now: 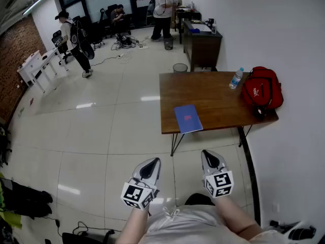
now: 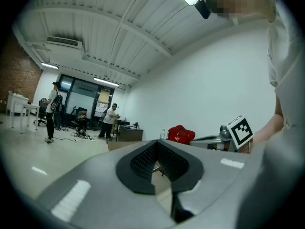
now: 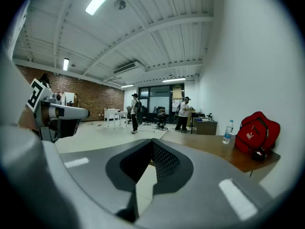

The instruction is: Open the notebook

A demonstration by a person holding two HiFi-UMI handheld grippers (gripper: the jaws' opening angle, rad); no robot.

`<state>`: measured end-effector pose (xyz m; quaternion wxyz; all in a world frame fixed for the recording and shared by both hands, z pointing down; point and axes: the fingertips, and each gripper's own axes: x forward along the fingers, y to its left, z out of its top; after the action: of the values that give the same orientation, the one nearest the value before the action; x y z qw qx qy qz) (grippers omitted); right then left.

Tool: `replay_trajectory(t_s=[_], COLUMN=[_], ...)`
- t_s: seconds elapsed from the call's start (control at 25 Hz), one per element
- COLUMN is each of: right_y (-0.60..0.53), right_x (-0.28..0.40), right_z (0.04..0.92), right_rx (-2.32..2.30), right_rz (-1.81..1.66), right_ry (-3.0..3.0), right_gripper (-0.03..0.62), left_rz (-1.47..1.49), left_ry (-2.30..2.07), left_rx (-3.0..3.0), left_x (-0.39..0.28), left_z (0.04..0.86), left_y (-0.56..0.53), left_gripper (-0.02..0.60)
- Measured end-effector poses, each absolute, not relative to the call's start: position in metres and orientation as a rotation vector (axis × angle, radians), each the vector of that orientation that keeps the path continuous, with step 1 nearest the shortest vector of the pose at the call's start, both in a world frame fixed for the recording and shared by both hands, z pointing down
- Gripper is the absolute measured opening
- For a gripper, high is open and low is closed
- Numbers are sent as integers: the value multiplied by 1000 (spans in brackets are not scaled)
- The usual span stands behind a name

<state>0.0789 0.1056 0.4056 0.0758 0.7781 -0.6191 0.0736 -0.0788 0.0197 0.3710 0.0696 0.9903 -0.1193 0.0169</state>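
A closed blue notebook [image 1: 188,118] lies flat on the brown wooden table [image 1: 213,93], near its front left edge. In the head view both grippers hang low in front of me, well short of the table and over the tiled floor. My left gripper [image 1: 152,163] has its jaws together and holds nothing. My right gripper [image 1: 208,156] also shows its jaws closed and empty. In the left gripper view, the left gripper [image 2: 157,146] points toward the table. In the right gripper view, the right gripper [image 3: 152,143] faces the table [image 3: 214,149] from the side.
A water bottle [image 1: 236,78] and a red backpack [image 1: 262,90] sit on the table's right end by the white wall. A dark cabinet [image 1: 202,42] and a waste bin [image 1: 180,67] stand behind. People [image 1: 163,11] stand far back. Cables [image 1: 81,230] lie on the floor at my left.
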Motion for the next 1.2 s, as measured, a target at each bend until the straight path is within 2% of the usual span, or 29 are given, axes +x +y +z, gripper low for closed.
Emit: replay_trajectory(t_s=[0.36, 1.2], right_y=[67, -60], right_x=[100, 257], right_z=[424, 543], right_rx=[2290, 2176], right_rz=[263, 620], right_ry=[-1881, -1778], right_gripper=[8, 8], left_rz=[70, 313], left_ry=[-399, -434], left_rx=[2911, 2749], left_x=[-58, 98], left_z=[398, 499], left_y=[-19, -151], left_gripper=[6, 6])
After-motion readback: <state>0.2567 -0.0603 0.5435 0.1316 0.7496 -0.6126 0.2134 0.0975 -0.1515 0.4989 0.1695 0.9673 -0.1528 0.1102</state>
